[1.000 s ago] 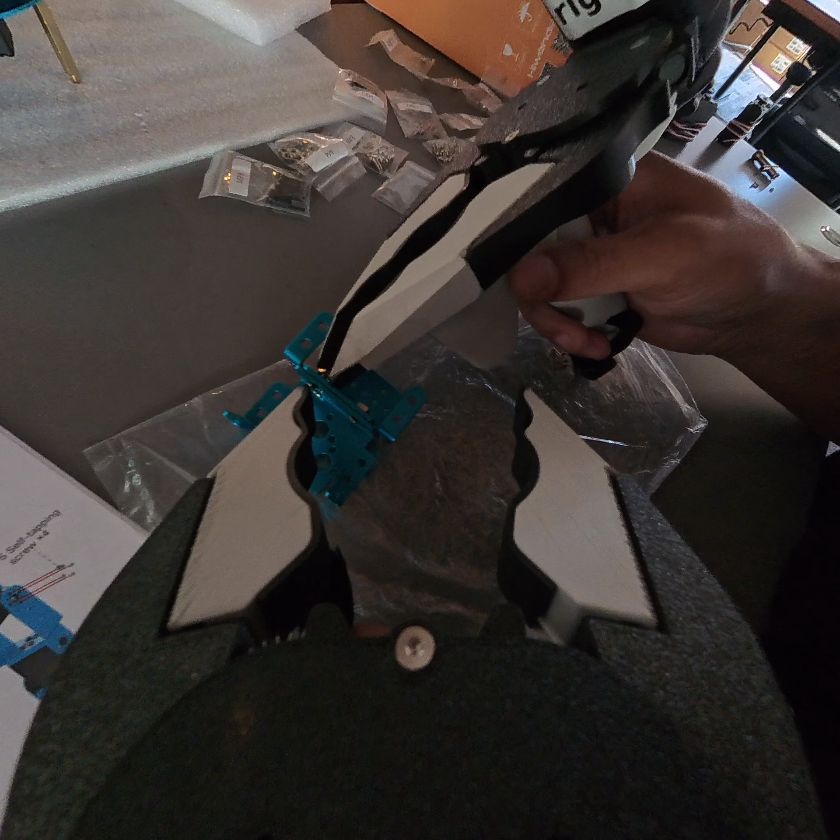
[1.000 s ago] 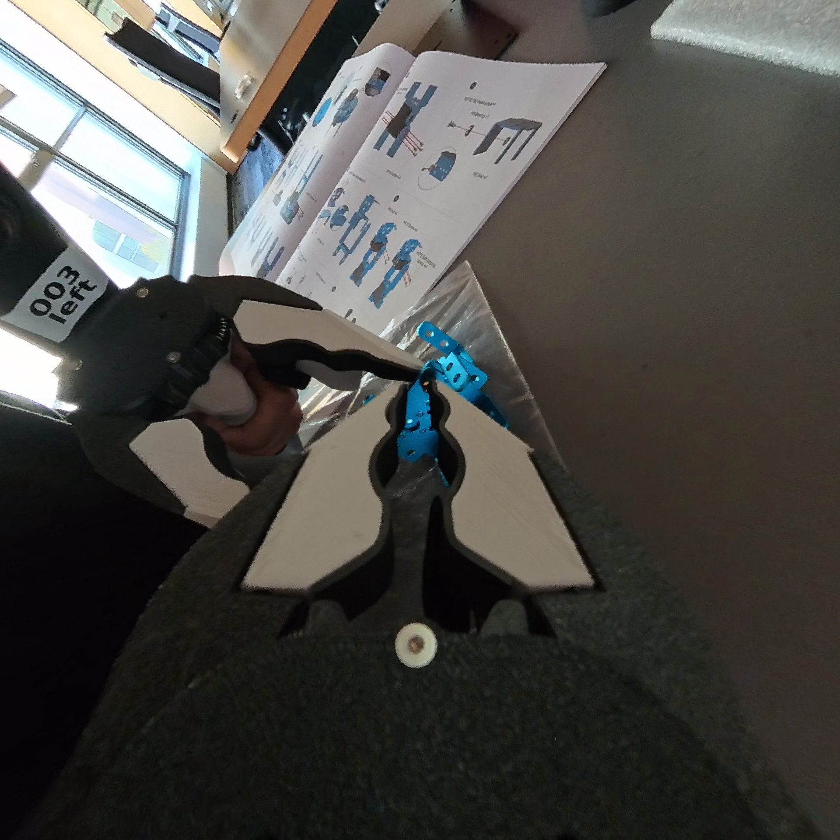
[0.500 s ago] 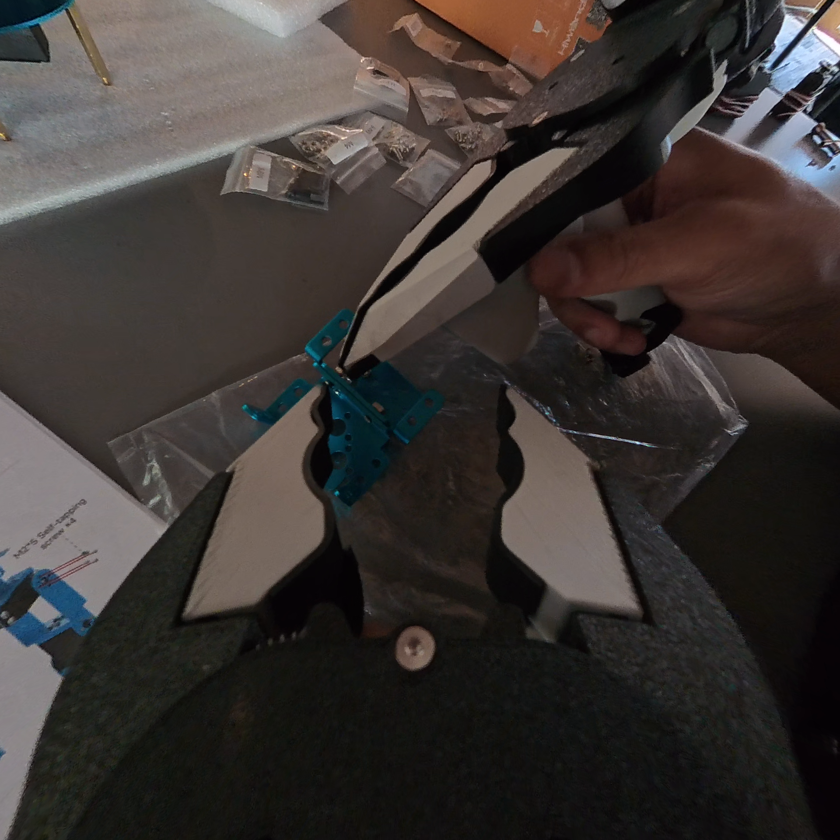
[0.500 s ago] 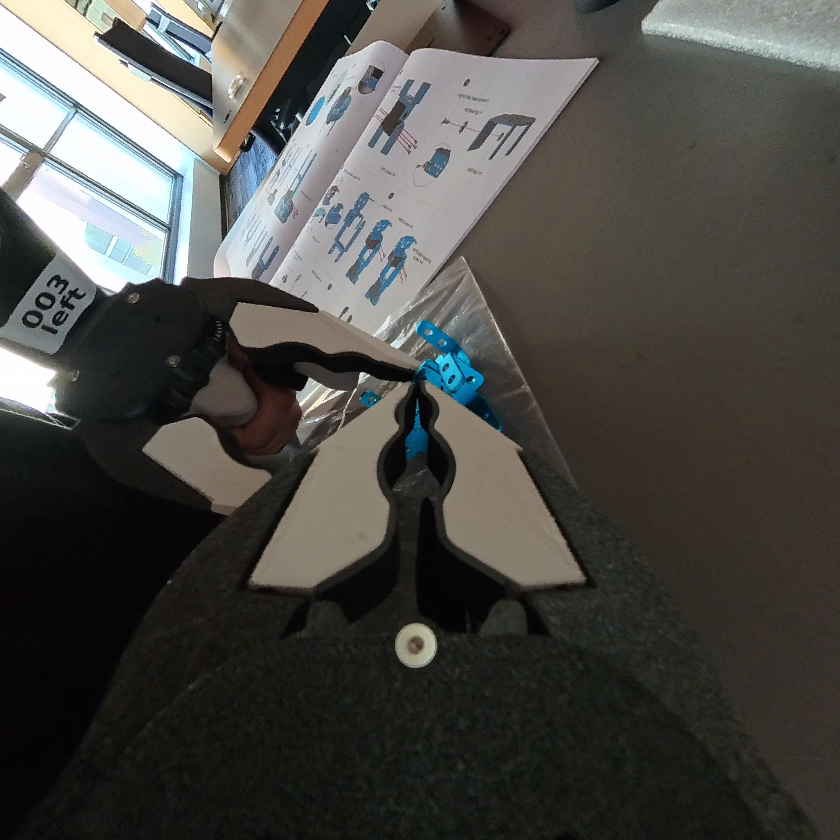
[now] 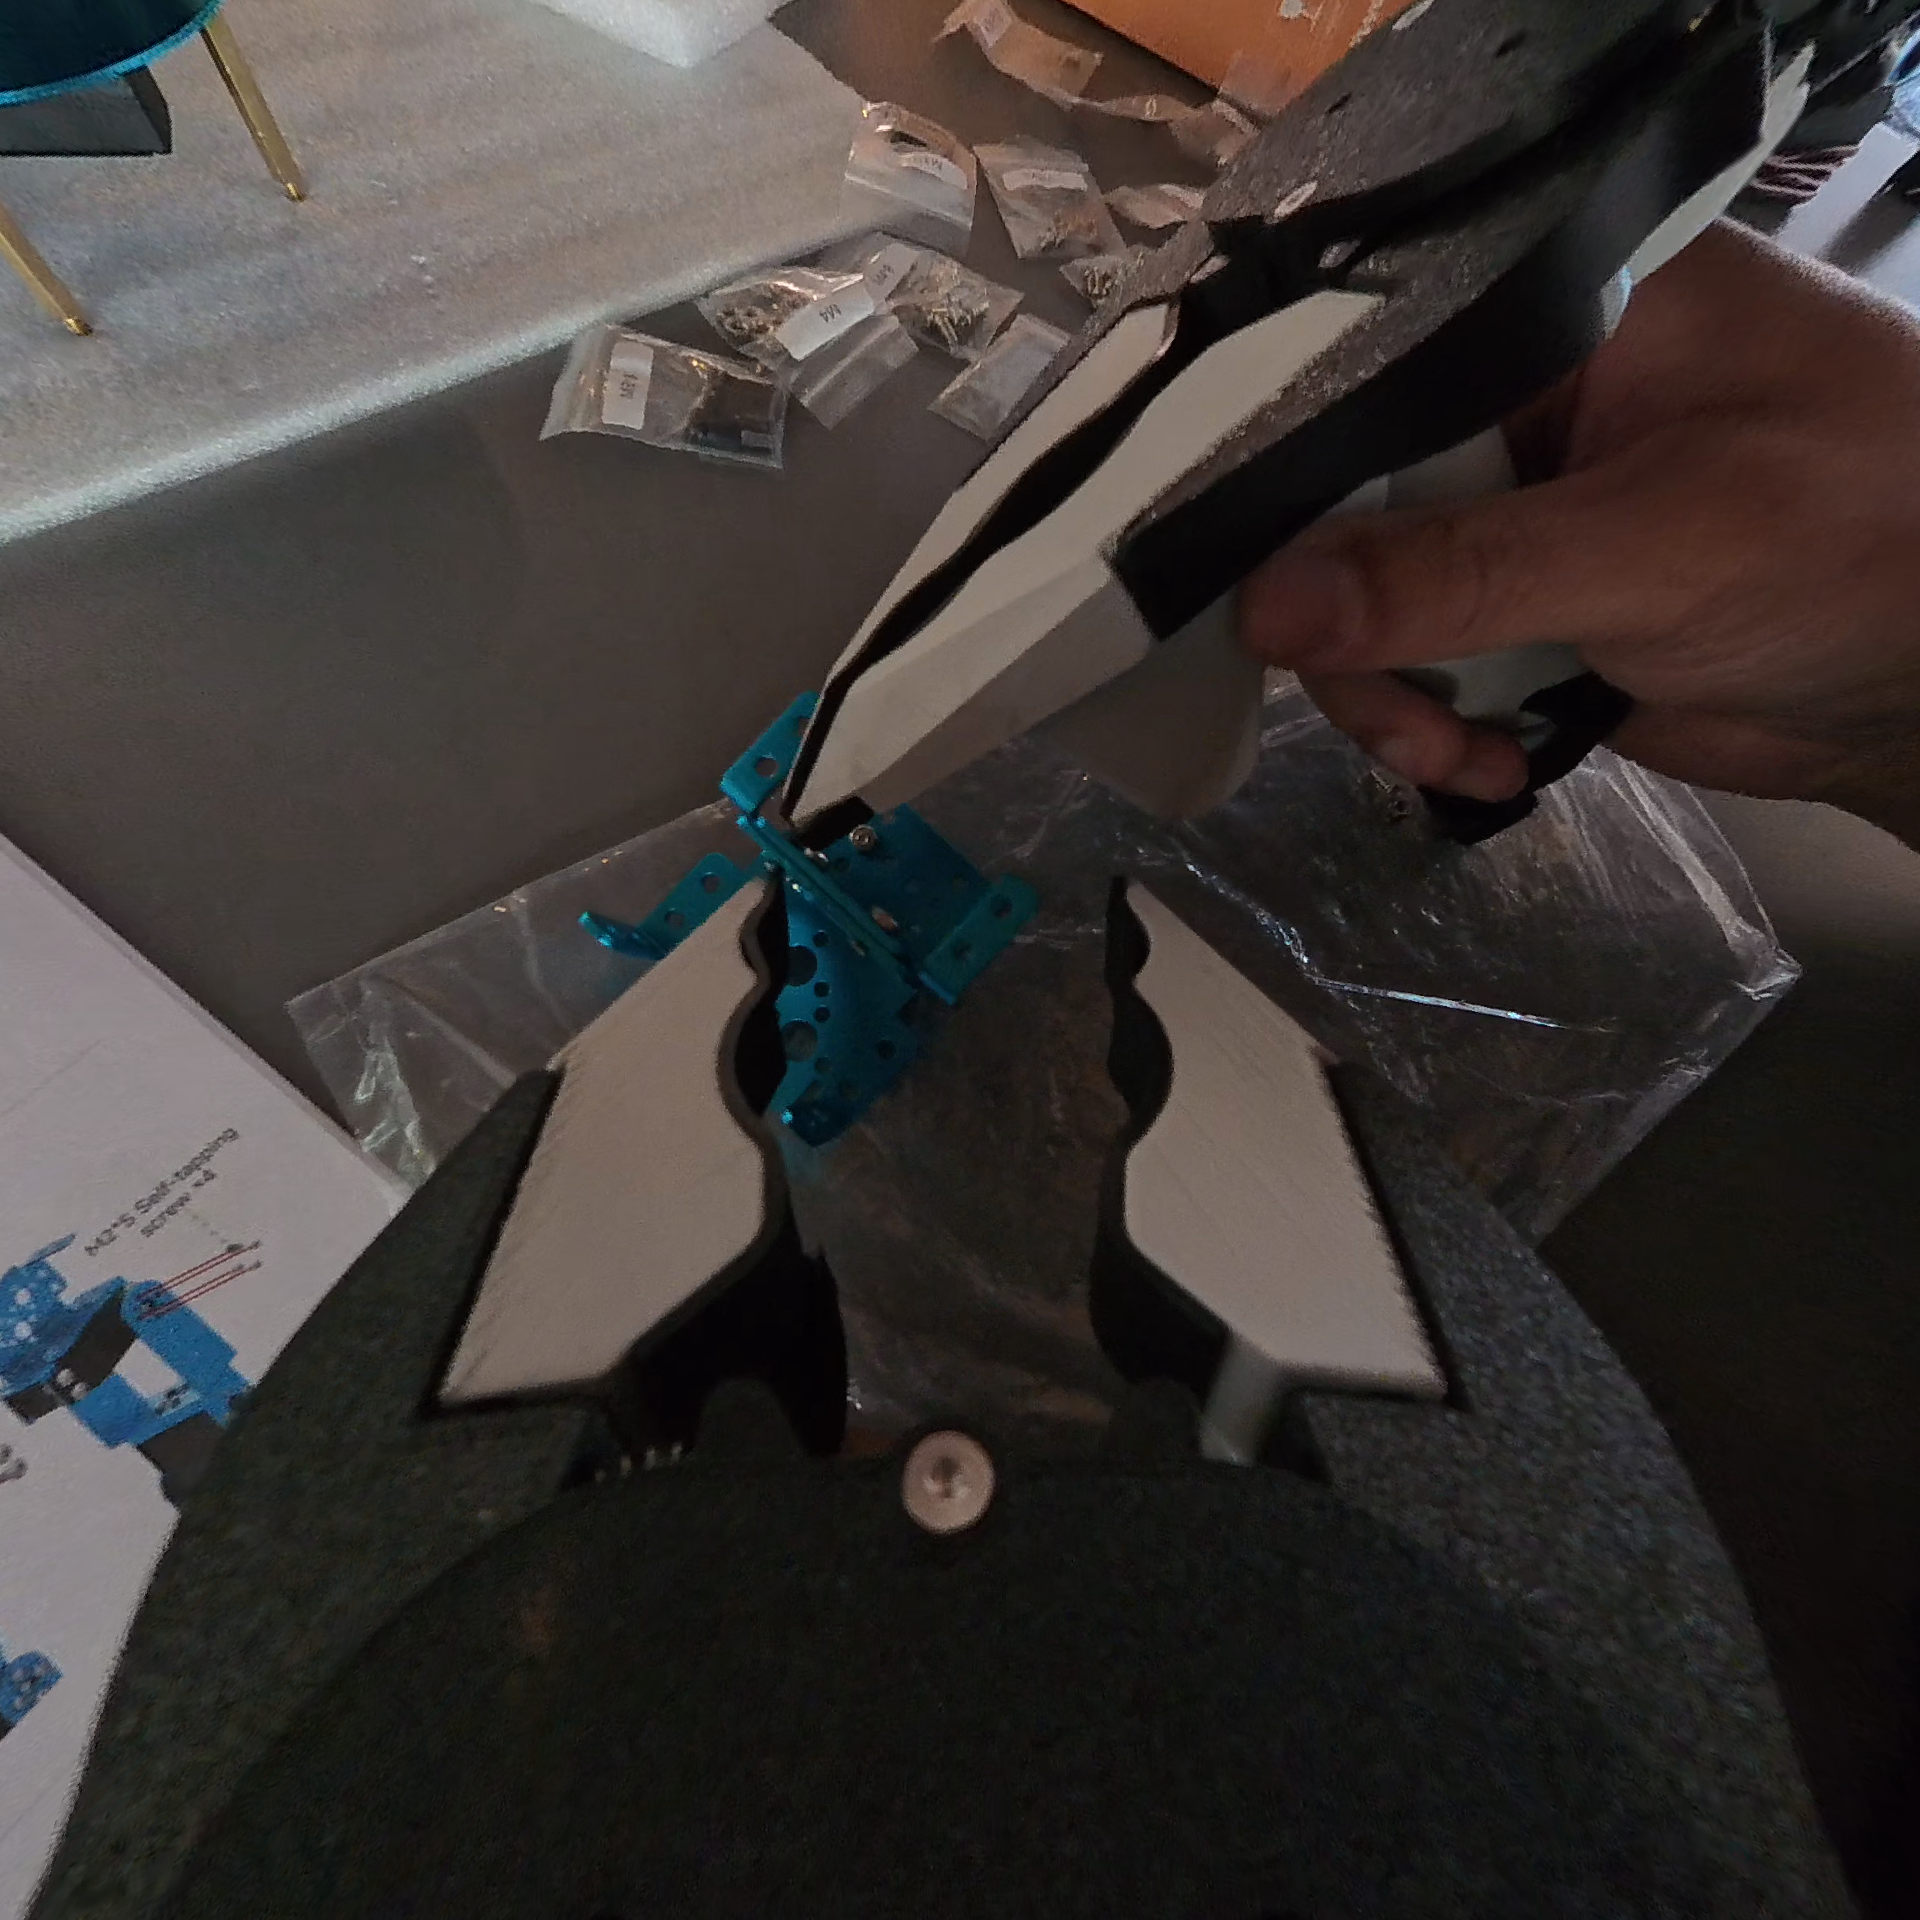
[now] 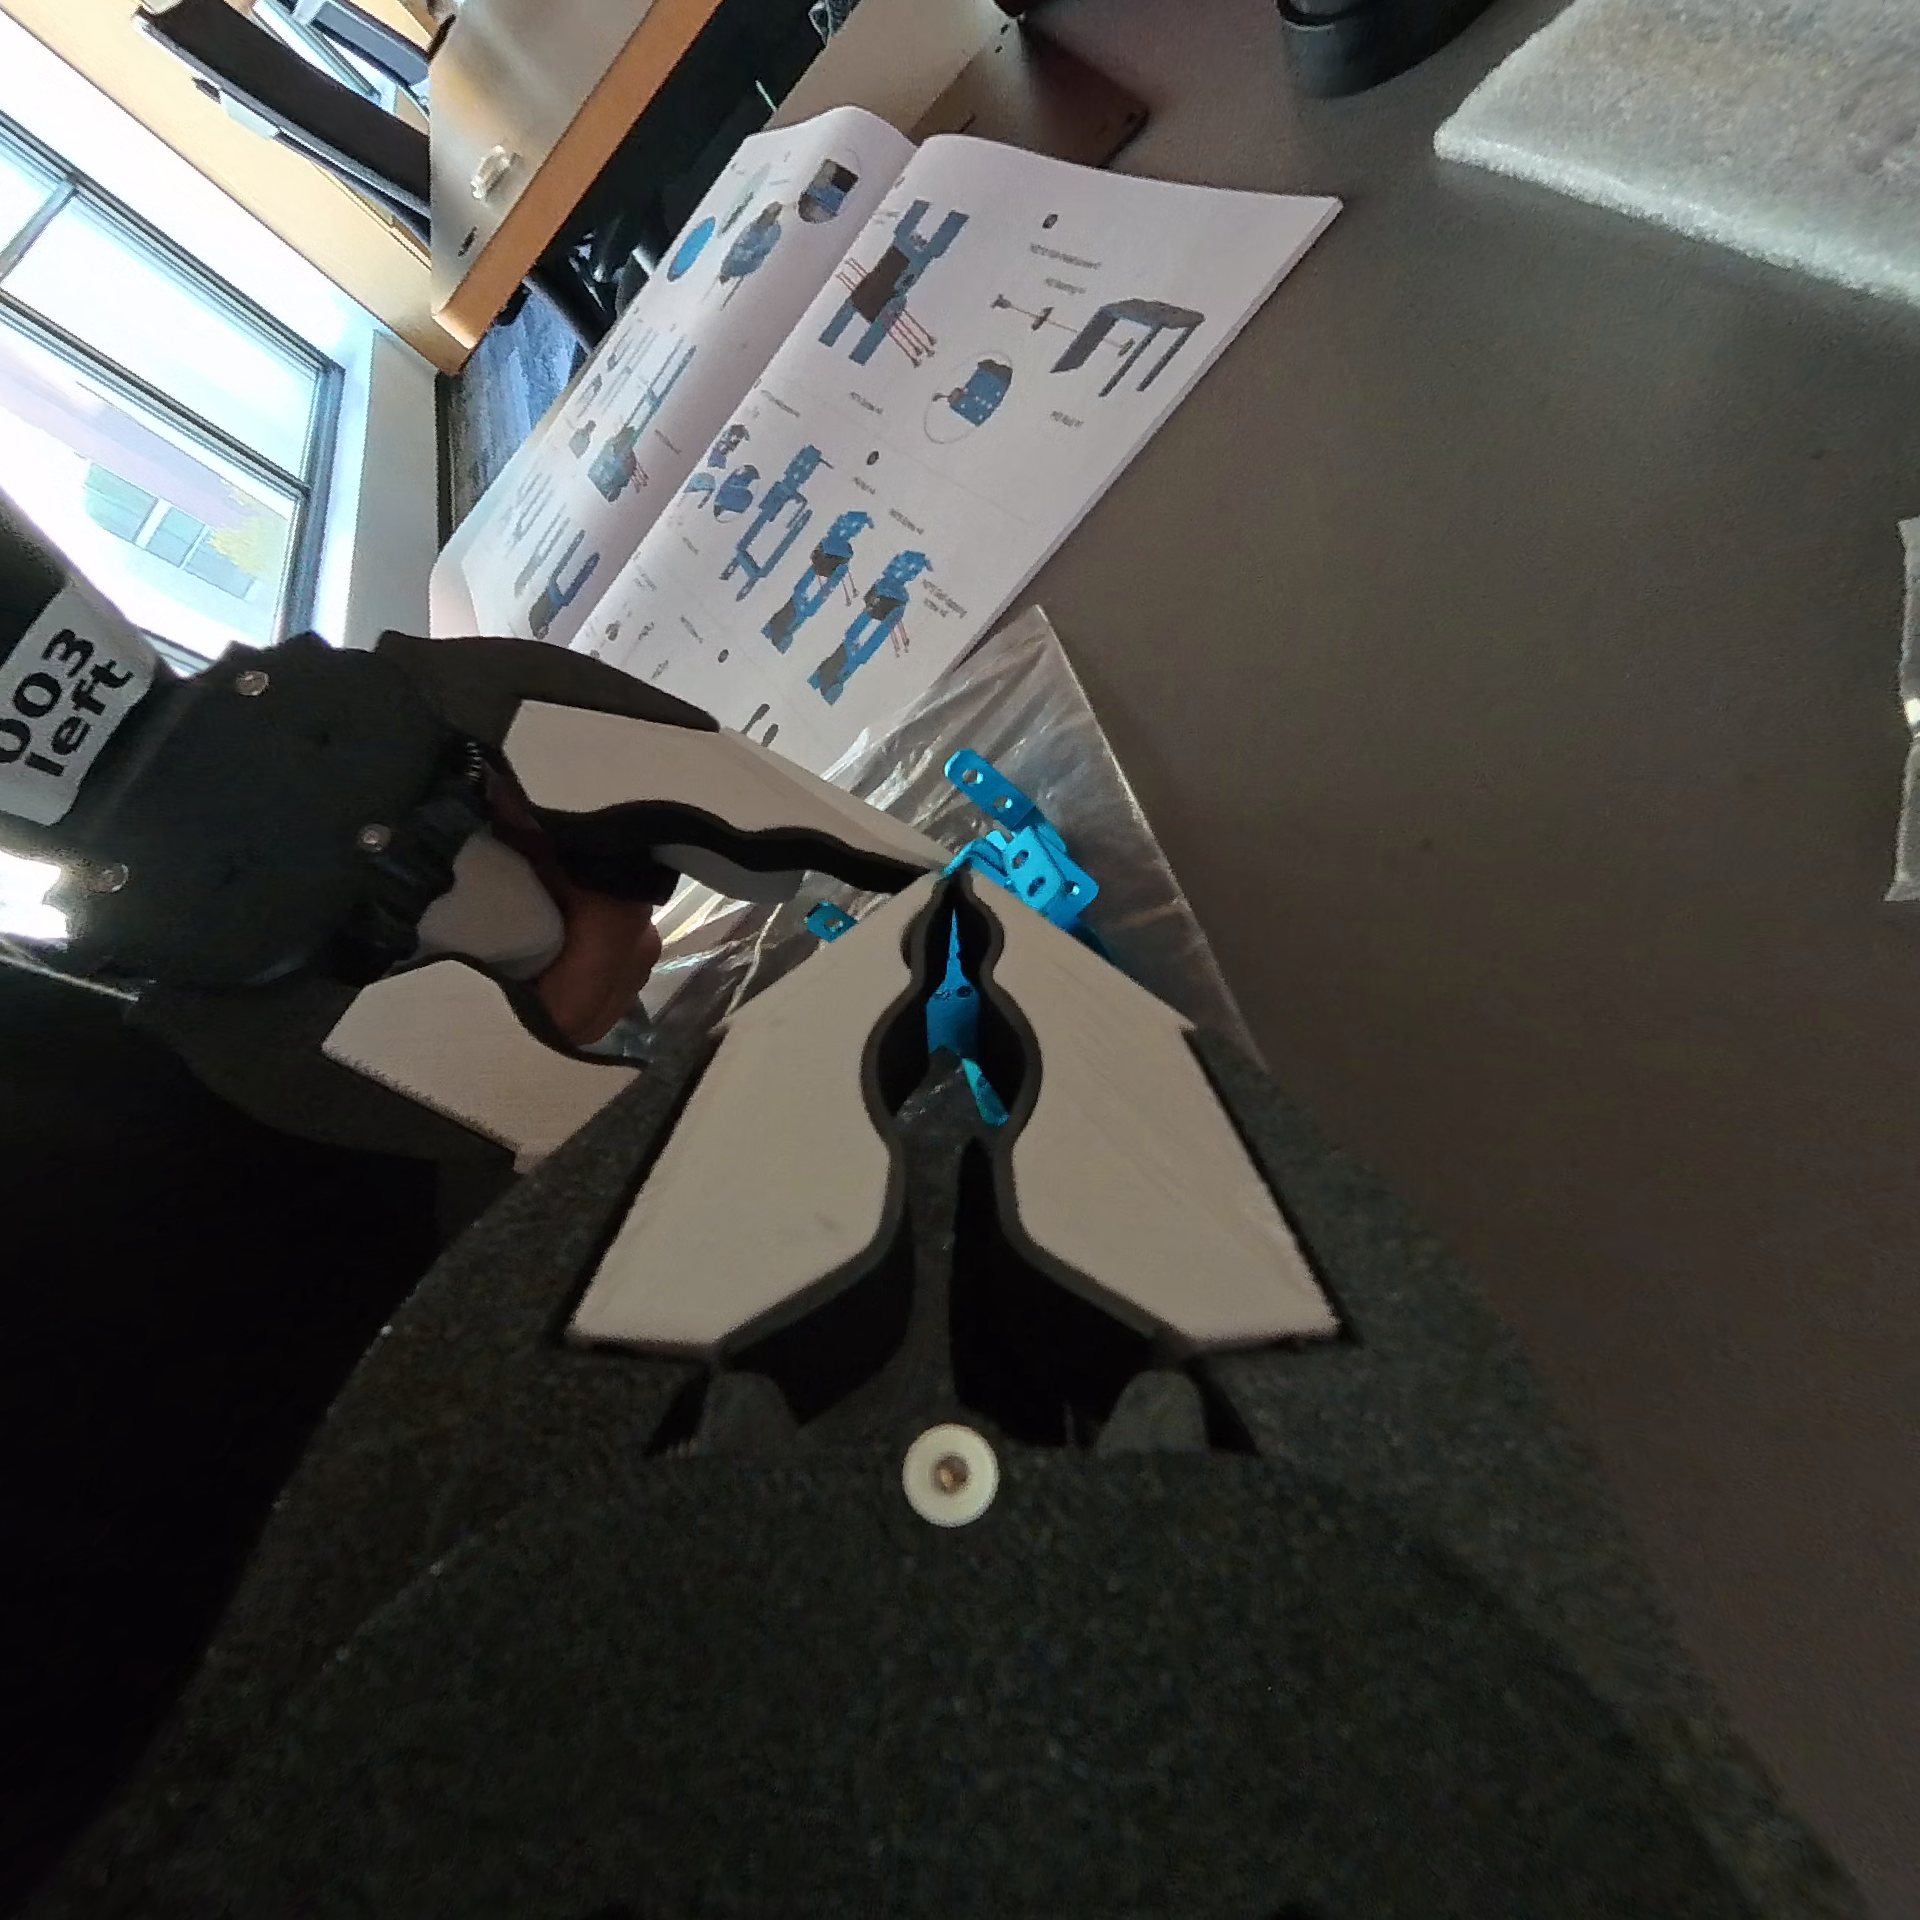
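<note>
A blue metal bracket assembly (image 5: 862, 977) with many holes lies on a clear plastic bag (image 5: 1403, 935) on the grey table. My right gripper (image 6: 951, 888) is shut on the bracket (image 6: 1029, 873) at its upper edge. In the left wrist view it (image 5: 805, 795) comes in from the upper right, held by a hand (image 5: 1662, 582). My left gripper (image 5: 940, 904) is open. Its left finger (image 5: 644, 1143) lies against the bracket and its right finger stands apart over the bag. In the right wrist view, the tip of the left gripper's upper finger (image 6: 727, 790) meets the bracket.
An open instruction booklet (image 6: 883, 416) lies beyond the bag, at the lower left in the left wrist view (image 5: 125, 1091). Several small bags of screws (image 5: 831, 332) lie farther back, near an orange box (image 5: 1247, 42). White foam sheets (image 5: 364, 260) cover the table's far part. My two grippers' fingertips are within a few centimetres of each other.
My right gripper's fingertips have closed together on the blue bracket. My left gripper stays open and has shifted slightly beside it.
</note>
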Tool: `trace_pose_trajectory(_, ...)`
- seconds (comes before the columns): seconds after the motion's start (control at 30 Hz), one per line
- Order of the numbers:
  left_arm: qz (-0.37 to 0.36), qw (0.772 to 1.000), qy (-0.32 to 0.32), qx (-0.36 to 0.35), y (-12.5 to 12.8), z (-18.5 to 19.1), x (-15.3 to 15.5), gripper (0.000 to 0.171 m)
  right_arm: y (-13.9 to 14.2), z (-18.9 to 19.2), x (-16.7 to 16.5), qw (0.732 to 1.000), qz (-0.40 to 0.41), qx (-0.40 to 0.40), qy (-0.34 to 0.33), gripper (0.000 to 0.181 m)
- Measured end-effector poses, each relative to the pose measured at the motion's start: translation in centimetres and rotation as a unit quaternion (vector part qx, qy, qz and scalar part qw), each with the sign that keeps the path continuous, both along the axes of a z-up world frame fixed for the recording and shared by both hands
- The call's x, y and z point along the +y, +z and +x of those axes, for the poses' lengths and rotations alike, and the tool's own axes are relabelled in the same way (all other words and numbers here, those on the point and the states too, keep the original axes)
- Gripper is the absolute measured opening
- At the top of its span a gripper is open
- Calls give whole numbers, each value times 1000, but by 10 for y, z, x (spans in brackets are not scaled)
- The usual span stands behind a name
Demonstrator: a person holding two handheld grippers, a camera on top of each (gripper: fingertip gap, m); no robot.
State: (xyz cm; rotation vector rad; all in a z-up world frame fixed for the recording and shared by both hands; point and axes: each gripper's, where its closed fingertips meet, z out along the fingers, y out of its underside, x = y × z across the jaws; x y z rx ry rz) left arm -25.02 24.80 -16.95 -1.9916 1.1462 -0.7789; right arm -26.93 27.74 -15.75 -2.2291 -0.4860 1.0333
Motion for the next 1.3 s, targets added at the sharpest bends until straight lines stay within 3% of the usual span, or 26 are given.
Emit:
trace_pose_trajectory(0.2, -2, 1000, -1, -1, 0, 1, 0, 62, 0, 4, 0, 1000, 5, -14, 1, 0)
trace_pose_trajectory(0.33, 0, 1000, -2, 0, 0, 1, 0, 62, 24, 10, 1, 999, 38, 7, 7, 5)
trace_pose_trajectory(0.5, 2, 1000, -3, 0, 1, 2, 0, 62, 22, 18, 4, 987, 114, -83, 80, 34)
trace_pose_trajectory(0.6, 5, 1000, -3, 3, 0, 3, 0, 62, 0, 20, 1, 969, 113, -167, 144, 30)
trace_pose_trajectory(0.77, 11, 1000, -2, 8, 0, 4, 0, 61, -4, 11, 2, 961, 107, -172, 189, 28)
trace_pose_trajectory(1.3, 14, 1000, -3, 8, 0, 6, -1, 59, 1, 20, 10, 957, 121, -189, 185, 25)
